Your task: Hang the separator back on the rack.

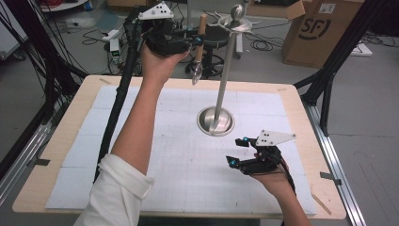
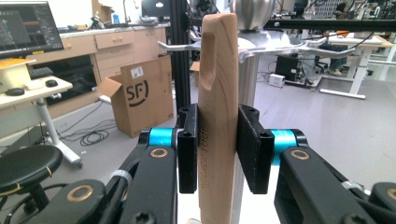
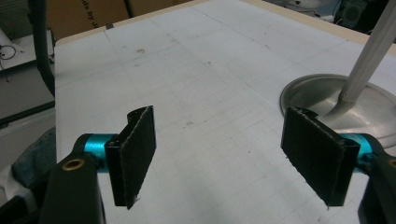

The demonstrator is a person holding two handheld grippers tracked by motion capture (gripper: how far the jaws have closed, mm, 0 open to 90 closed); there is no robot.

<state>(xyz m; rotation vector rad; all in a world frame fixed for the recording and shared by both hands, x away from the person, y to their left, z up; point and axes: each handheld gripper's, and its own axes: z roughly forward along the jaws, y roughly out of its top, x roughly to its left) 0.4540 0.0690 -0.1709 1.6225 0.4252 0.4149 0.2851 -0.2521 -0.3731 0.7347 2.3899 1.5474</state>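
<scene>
Metal stand upright mid-surface, left gripper raised beside its hooks, pinching wooden-handled utensil, right gripper spread, empty, low over surface.

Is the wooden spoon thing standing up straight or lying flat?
Upright. The left gripper clamps the wooden handle between its pads, handle end up, and in the high view the metal end hangs down in the air beside the stand.

cardboard box on floor | stool | monitor bkgd
</scene>
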